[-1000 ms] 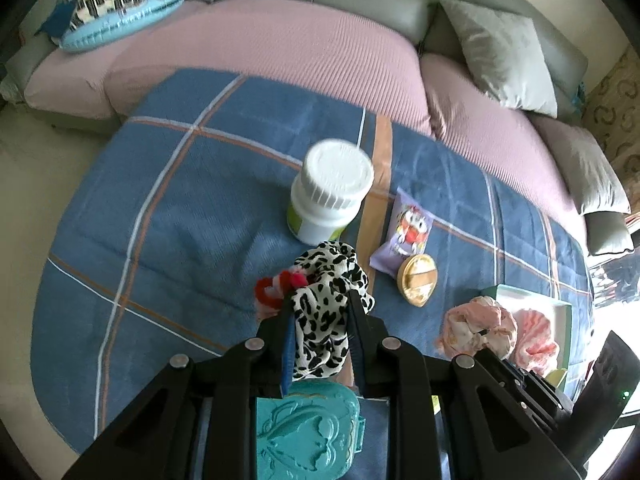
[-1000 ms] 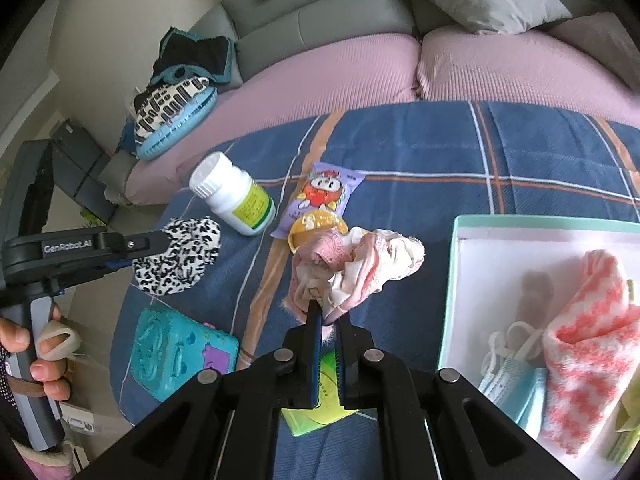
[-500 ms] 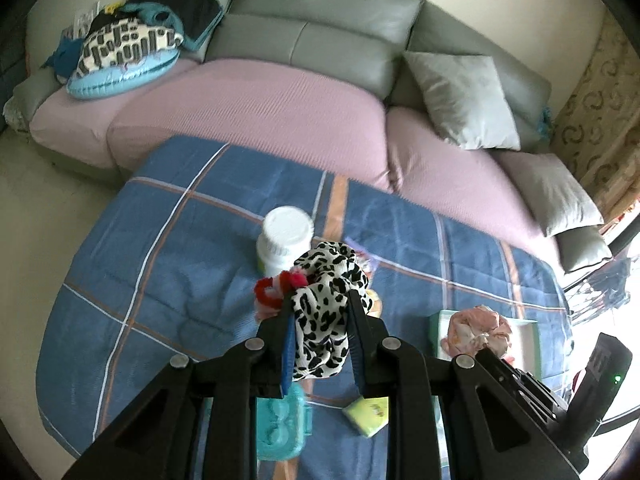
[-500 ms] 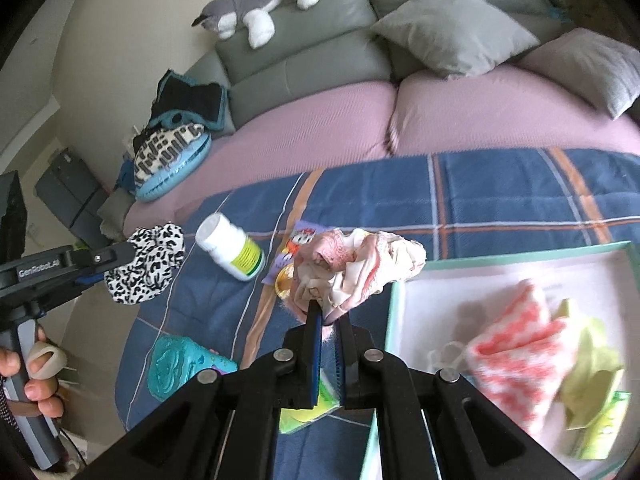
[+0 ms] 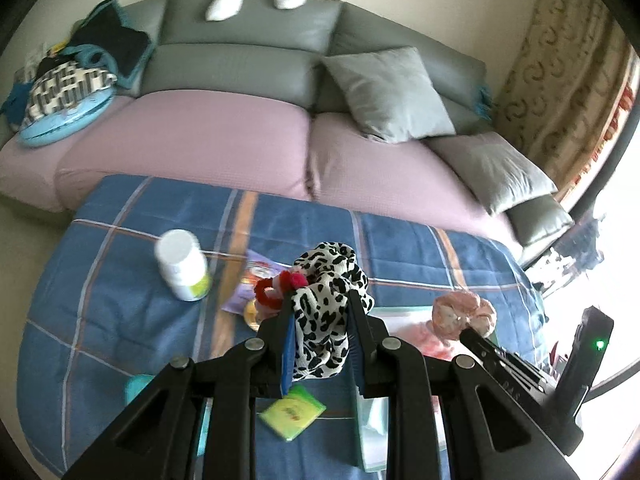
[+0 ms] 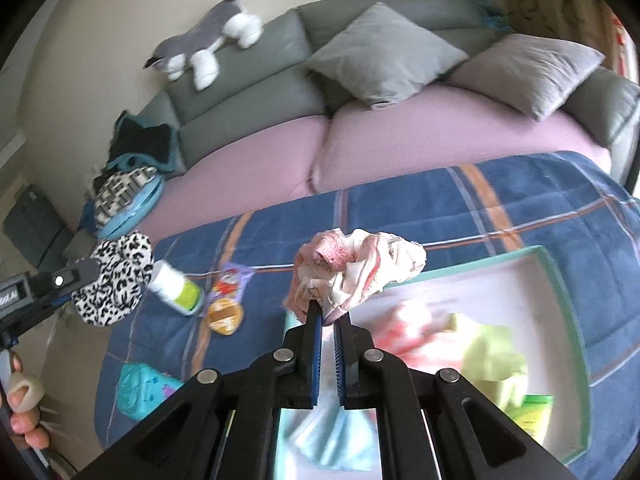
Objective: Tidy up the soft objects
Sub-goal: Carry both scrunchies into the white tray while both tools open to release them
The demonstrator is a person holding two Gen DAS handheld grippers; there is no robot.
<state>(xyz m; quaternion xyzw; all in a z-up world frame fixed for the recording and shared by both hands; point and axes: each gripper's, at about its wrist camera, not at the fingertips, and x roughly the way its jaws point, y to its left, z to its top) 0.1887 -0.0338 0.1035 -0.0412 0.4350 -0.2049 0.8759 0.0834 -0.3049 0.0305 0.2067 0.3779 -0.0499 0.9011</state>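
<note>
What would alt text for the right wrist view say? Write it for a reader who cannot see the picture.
The right gripper holds a bunched pink and white cloth above the near corner of a teal-rimmed box of soft items on a blue plaid blanket. At left, the left gripper holds a leopard-print scrunchie. A white bottle lies on the blanket; behind it is a sofa.

Leopard-print scrunchie (image 5: 326,292) — pink scrunchie (image 6: 360,270) — blue plaid blanket (image 5: 120,312)

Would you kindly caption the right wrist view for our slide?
Right gripper holds a pink scrunchie above the teal-rimmed box on a plaid blanket.
</note>
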